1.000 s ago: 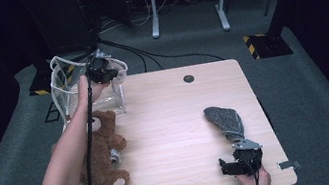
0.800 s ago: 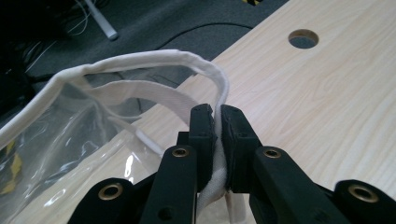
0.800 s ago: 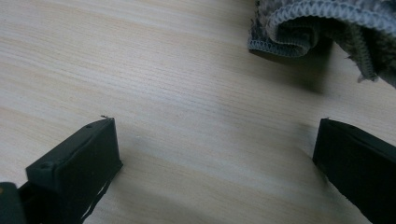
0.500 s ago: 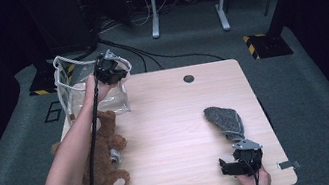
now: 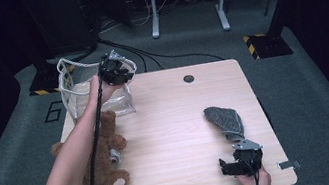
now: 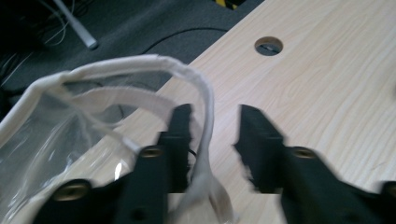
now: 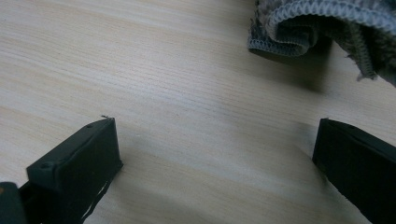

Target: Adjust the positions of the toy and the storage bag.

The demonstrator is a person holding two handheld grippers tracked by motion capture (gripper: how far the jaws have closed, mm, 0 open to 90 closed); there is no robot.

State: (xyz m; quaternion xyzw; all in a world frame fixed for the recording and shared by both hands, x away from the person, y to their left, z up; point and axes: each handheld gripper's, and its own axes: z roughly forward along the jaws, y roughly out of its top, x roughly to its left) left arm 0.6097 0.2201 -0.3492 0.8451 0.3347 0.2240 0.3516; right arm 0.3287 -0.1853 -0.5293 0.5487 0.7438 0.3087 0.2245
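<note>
The clear bag (image 5: 96, 91) stands at the far left corner of the table (image 5: 177, 120). Its white rim passes between the jaws of the left gripper (image 6: 212, 123), which have just been opening and do not press it.

Standing open-mouthed at the table's ten o'clock corner: clear plastic bag (image 5: 82, 93) with white trim, its white handle (image 6: 204, 116) arching upward, sagging slightly.

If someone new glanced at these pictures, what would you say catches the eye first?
Probably the clear bag with white trim at the table's far left corner, where the left gripper has just been opening, the trim between its jaws. Next, the brown teddy bear lying near the left edge, and the grey cloth just beyond the open right gripper.
</note>
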